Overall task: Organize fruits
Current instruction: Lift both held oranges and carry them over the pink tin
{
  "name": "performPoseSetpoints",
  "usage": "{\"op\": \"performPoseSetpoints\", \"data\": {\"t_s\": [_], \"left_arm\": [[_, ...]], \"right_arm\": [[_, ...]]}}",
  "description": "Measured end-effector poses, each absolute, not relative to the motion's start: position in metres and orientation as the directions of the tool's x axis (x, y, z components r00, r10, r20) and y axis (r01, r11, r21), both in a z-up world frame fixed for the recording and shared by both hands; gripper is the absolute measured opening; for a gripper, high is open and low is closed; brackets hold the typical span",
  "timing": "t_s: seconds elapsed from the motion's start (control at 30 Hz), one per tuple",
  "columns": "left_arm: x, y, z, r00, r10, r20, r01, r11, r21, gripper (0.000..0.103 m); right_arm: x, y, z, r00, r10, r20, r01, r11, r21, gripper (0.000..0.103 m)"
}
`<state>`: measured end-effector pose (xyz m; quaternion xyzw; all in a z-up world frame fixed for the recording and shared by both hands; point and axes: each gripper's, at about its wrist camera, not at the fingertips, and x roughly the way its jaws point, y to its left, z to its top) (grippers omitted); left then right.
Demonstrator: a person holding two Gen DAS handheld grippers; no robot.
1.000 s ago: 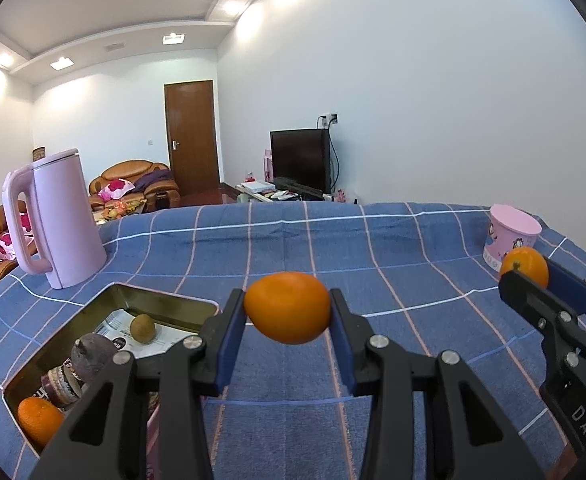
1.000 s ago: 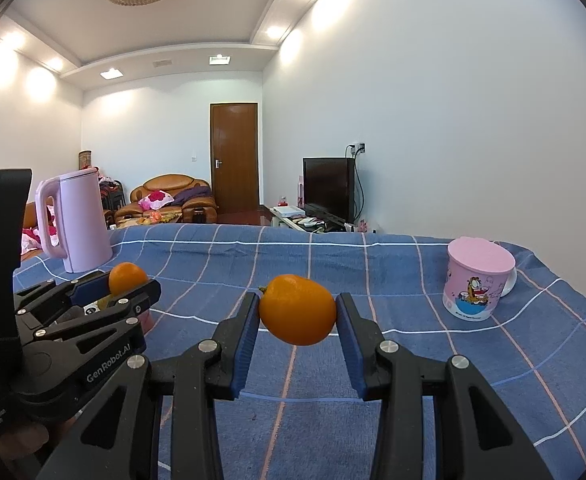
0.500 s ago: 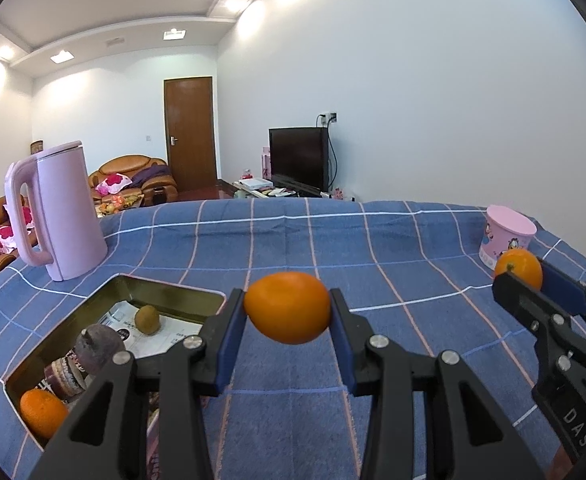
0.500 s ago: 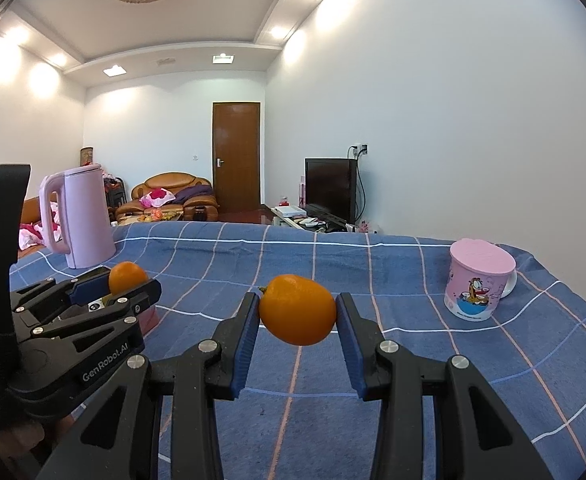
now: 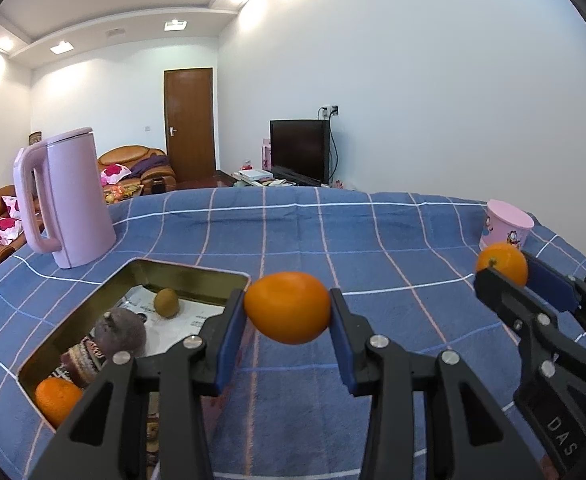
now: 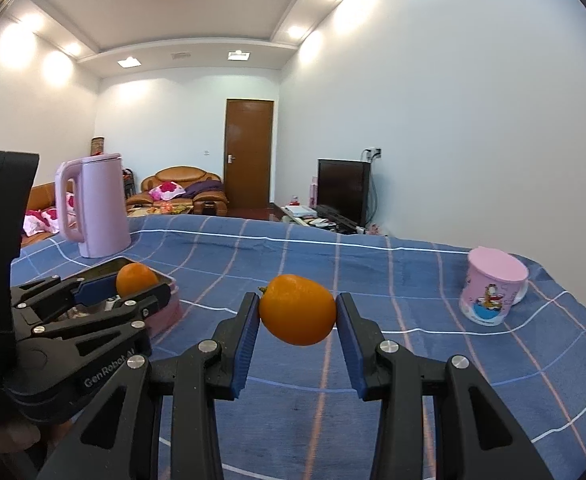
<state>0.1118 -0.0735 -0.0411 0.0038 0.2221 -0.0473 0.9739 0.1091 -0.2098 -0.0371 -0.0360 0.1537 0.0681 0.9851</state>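
Note:
My left gripper (image 5: pixel 288 314) is shut on an orange (image 5: pixel 287 307), held above the blue checked cloth just right of a gold metal tray (image 5: pixel 191 273). The tray holds a kiwi (image 5: pixel 167 303), a dark purple fruit (image 5: pixel 120 329), another orange (image 5: pixel 57 399) and a striped item. My right gripper (image 6: pixel 297 316) is shut on a second orange (image 6: pixel 297 309), off to the right of the tray. Each gripper shows in the other's view: the right one (image 5: pixel 505 270) with its orange (image 5: pixel 501 263), the left one (image 6: pixel 133 286) with its orange (image 6: pixel 136 278).
A pale pink kettle (image 5: pixel 67 200) stands behind the tray at the left. A pink cartoon cup (image 6: pixel 493 290) sits at the far right of the table. Bare blue cloth (image 5: pixel 313 236) stretches across the middle and back. Sofas, a door and a television lie beyond.
Both grippers have drifted a little leftward together with their oranges; the tray and kettle now sit further right in the left wrist view. Both grips are unchanged.

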Motion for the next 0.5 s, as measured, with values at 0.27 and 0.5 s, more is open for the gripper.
{"op": "performPoseSetpoints", "data": {"t_s": [0.27, 0.5], "left_arm": [[0.102, -0.045, -0.035, 0.901, -0.064, -0.428, 0.058, 0.998, -0.029, 0.043], [0.096, -0.018, -0.03, 0.907, -0.033, -0.42, 0.02, 0.999, -0.034, 0.043]], "right_arm": [[0.114, -0.19, -0.038, 0.926, 0.191, -0.324, -0.204, 0.979, -0.006, 0.041], [0.117, -0.165, -0.037, 0.912, 0.24, -0.333, -0.251, 0.968, 0.009, 0.041]]}}
